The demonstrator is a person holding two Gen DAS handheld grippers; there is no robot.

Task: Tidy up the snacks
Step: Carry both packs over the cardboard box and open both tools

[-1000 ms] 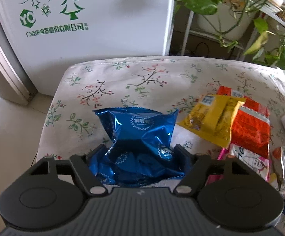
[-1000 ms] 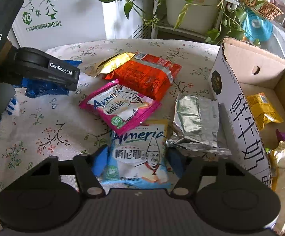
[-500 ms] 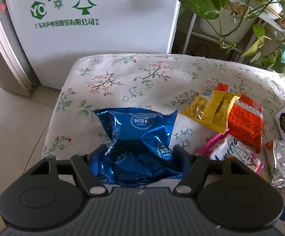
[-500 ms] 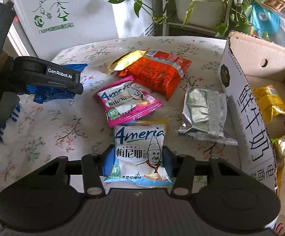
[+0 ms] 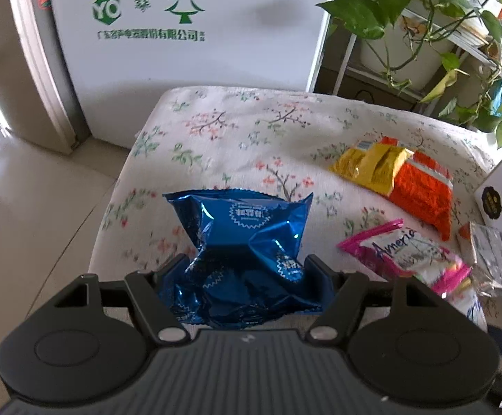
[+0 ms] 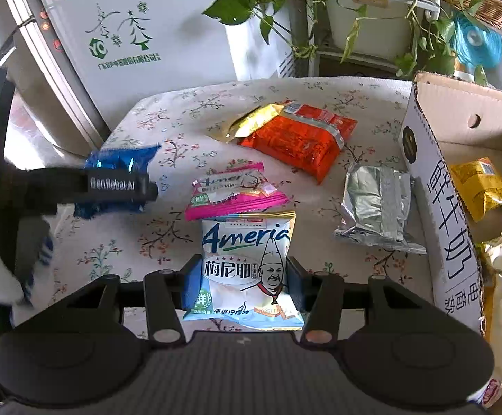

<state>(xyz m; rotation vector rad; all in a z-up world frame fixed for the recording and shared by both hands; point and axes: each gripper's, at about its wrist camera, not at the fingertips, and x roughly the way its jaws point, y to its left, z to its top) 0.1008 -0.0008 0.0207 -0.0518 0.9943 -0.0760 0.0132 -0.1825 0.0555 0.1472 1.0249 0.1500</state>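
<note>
My left gripper (image 5: 245, 266) is shut on a crumpled blue foil snack bag (image 5: 244, 221), held just above the floral tablecloth (image 5: 237, 131). From the right wrist view, that left gripper (image 6: 119, 186) and its blue bag (image 6: 122, 160) hang at the table's left side. My right gripper (image 6: 243, 266) is shut on a white and blue "Ameria" snack bag (image 6: 247, 242), with both pads pressing its sides. The bag stands upright between the fingers, a little off the cloth.
A pink snack bag (image 6: 231, 193), an orange pack (image 6: 295, 141), a gold pack (image 6: 254, 121) and a silver pouch (image 6: 377, 200) lie on the cloth. An open cardboard box (image 6: 437, 180) at the right holds a yellow bag (image 6: 482, 186) and others. A white appliance and potted plants stand behind.
The right jaws have closed on the Ameria bag and raised it slightly. The left gripper has shifted across the table with the blue bag, closer to the pink bag.
</note>
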